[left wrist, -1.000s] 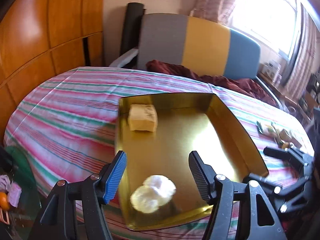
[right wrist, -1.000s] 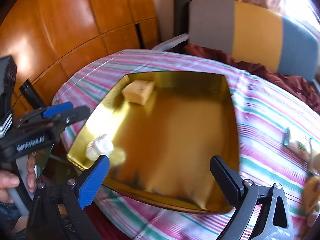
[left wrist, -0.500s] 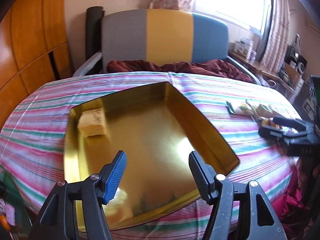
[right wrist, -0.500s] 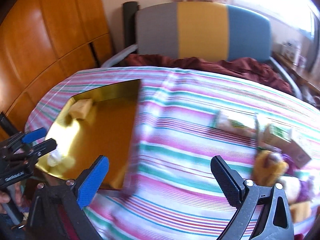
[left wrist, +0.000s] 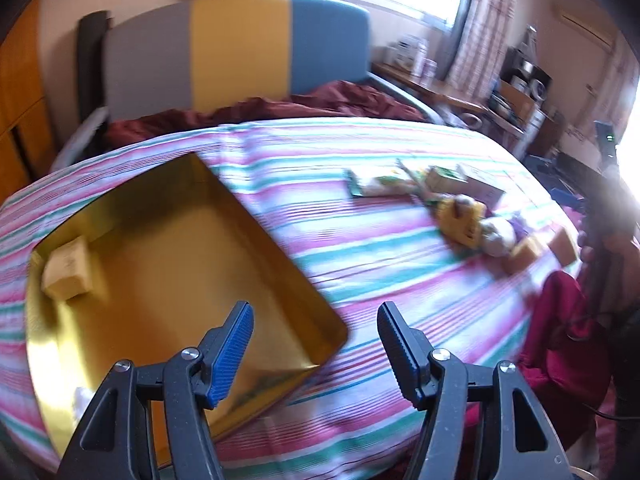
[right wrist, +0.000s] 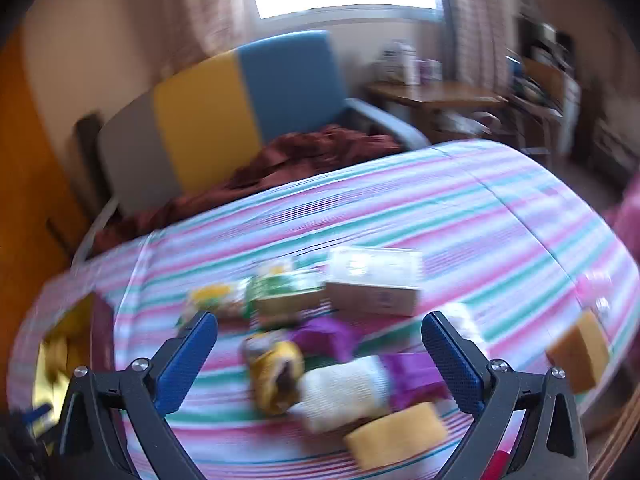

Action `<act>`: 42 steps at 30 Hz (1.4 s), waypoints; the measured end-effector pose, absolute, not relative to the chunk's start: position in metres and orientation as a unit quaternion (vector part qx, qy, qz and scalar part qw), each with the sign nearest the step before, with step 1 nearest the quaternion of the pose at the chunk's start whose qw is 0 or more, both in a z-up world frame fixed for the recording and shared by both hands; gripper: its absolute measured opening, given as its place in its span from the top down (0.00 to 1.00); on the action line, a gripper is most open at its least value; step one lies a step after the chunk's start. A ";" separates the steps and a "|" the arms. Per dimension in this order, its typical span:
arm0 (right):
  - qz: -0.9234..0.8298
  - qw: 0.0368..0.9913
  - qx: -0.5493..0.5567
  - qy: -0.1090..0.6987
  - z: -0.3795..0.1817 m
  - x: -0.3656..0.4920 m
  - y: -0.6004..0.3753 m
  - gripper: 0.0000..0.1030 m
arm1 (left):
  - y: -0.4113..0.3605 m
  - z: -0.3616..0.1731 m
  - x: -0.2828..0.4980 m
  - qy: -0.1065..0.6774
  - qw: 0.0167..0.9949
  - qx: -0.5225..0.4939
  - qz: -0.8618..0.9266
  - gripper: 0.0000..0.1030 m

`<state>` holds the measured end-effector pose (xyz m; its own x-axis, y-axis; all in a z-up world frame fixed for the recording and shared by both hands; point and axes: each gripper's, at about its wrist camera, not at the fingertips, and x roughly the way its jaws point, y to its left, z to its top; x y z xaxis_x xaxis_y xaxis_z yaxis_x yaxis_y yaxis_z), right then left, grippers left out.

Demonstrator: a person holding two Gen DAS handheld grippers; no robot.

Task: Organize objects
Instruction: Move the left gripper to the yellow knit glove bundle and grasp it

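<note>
Left wrist view looks down across a table under a striped cloth [left wrist: 360,248] of pink, green and white, with the left gripper [left wrist: 314,344] at the bottom of the picture, its two fingers standing well apart and nothing between them. Under and to the left of its blue-padded finger sits a shallow gold tray [left wrist: 276,248], angled so that one corner points toward the gripper. Inside the tray, near its far left wall, lies a pale yellow block [left wrist: 68,270] — a sponge or soap, too blurred to tell which — and a scrap of something white [left wrist: 82,396] shows at the tray's near edge, partly hidden by the gripper. Well apart from the tray, on the right side of the cloth, lies a loose cluster of things: small boxes [left wrist: 480,184], a yellow soft toy [left wrist: 460,216] and a couple of yellow blocks at the table's edge. Right wrist view is heavily smeared by motion. The right gripper [right wrist: 320,354] hangs over that same cluster with its fingers spread wide and empty; between and just past them lie the yellow soft toy [right wrist: 276,372], a white knitted piece [right wrist: 344,392], something purple [right wrist: 328,334] and a yellow sponge [right wrist: 396,432] — none of them touched. A cardboard box [right wrist: 374,286] sits just beyond. Behind the table stands a chair [right wrist: 224,108] with grey, yellow and blue panels, a dark red cloth [right wrist: 304,152] bunched on its seat.
</note>
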<state>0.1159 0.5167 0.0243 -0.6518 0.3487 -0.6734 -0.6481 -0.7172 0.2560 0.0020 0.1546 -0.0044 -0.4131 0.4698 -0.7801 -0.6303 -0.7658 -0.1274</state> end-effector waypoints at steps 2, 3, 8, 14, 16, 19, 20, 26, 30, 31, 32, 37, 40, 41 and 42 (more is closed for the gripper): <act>0.856 0.302 -0.287 0.305 0.015 0.132 0.538 0.00 | 0.171 -0.005 0.005 0.099 0.352 -0.431 0.825 0.41; 0.846 0.304 -0.282 0.336 0.011 0.139 0.547 0.00 | 0.180 -0.007 0.006 0.103 0.359 -0.433 0.820 0.41; 0.828 0.313 -0.261 0.385 0.006 0.152 0.564 0.00 | 0.225 -0.016 0.005 0.096 0.397 -0.454 0.792 0.41; 0.822 0.292 -0.273 0.406 -0.003 0.147 0.564 0.00 | 0.278 -0.026 0.000 0.087 0.433 -0.473 0.763 0.40; 0.823 0.287 -0.276 0.406 -0.004 0.145 0.563 0.00 | 0.296 -0.031 -0.003 0.089 0.438 -0.476 0.757 0.35; 0.823 0.280 -0.278 0.408 -0.005 0.144 0.562 0.00 | 0.320 -0.040 -0.011 0.086 0.447 -0.485 0.746 0.31; 0.823 0.277 -0.280 0.409 -0.006 0.143 0.562 0.00 | 0.327 -0.042 -0.014 0.083 0.449 -0.489 0.744 0.30; 0.826 0.264 -0.290 0.404 -0.008 0.135 0.562 0.00 | 0.363 -0.050 -0.029 0.074 0.455 -0.487 0.741 0.24; 0.826 0.259 -0.294 0.404 -0.010 0.133 0.561 0.00 | 0.385 -0.058 -0.037 0.075 0.460 -0.487 0.739 0.21; 0.826 0.258 -0.295 0.405 -0.010 0.133 0.561 0.00 | 0.389 -0.061 -0.039 0.074 0.462 -0.489 0.736 0.21; 0.826 0.258 -0.296 0.405 -0.011 0.133 0.561 0.00 | 0.394 -0.063 -0.040 0.074 0.463 -0.489 0.735 0.21; 0.826 0.259 -0.300 0.402 -0.011 0.132 0.561 0.00 | 0.407 -0.084 -0.049 0.074 0.464 -0.506 0.723 0.46; 0.827 0.256 -0.306 0.397 -0.011 0.129 0.560 0.00 | 0.395 -0.086 -0.047 0.063 0.472 -0.501 0.722 0.53; 0.828 0.255 -0.308 0.394 -0.011 0.128 0.560 0.00 | 0.389 -0.085 -0.045 0.063 0.474 -0.499 0.723 0.54; 0.829 0.253 -0.310 0.391 -0.011 0.127 0.559 0.00 | 0.380 -0.085 -0.043 0.066 0.471 -0.493 0.728 0.55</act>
<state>0.1266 0.5587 -0.0107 -0.6806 0.1772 -0.7109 -0.6610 -0.5670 0.4915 -0.0427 0.3800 -0.0847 -0.0690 0.6216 -0.7803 -0.7510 -0.5472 -0.3695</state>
